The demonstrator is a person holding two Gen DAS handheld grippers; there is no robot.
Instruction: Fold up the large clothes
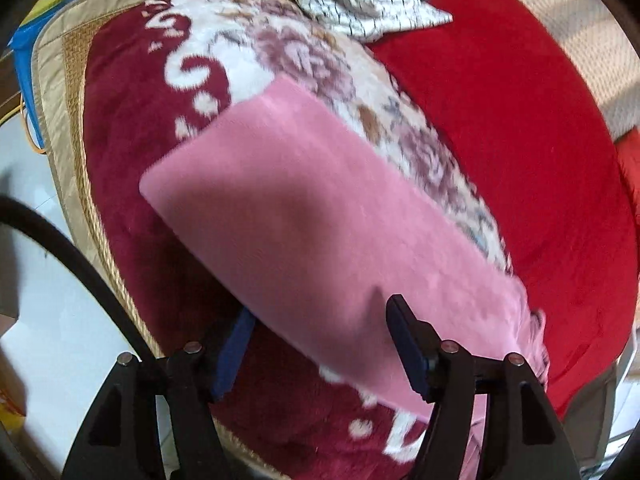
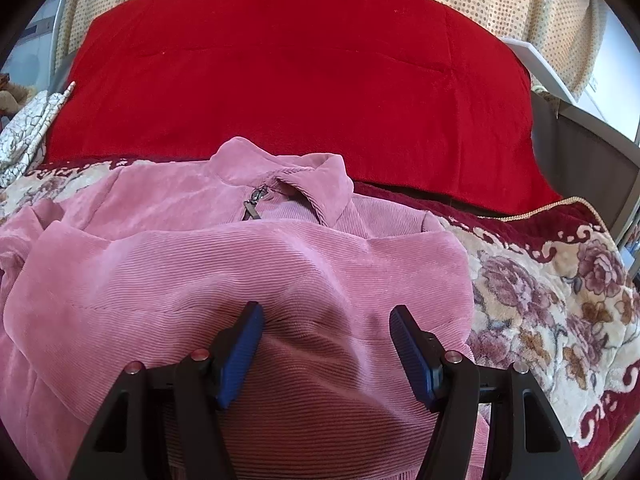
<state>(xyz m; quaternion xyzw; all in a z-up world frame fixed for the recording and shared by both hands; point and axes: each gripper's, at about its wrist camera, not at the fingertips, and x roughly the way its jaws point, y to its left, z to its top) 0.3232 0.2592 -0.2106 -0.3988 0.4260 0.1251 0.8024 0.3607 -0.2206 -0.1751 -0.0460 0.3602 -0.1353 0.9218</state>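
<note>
Fingers of my left gripper [image 1: 320,344] are spread, with a flat pink sleeve [image 1: 304,216] running between them toward 11 o'clock; the pads do not press it. My right gripper [image 2: 324,344] is spread too, its fingers resting on the pink corduroy jacket [image 2: 240,272] without pinching it. Collar and zipper [image 2: 252,206] lie at 12 o'clock. Beneath the jacket is a flowered blanket [image 2: 540,300], with a red blanket [image 2: 300,80] beyond.

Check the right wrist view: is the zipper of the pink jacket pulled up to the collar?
Yes, the zipper pull sits just under the collar of the pink jacket.
</note>
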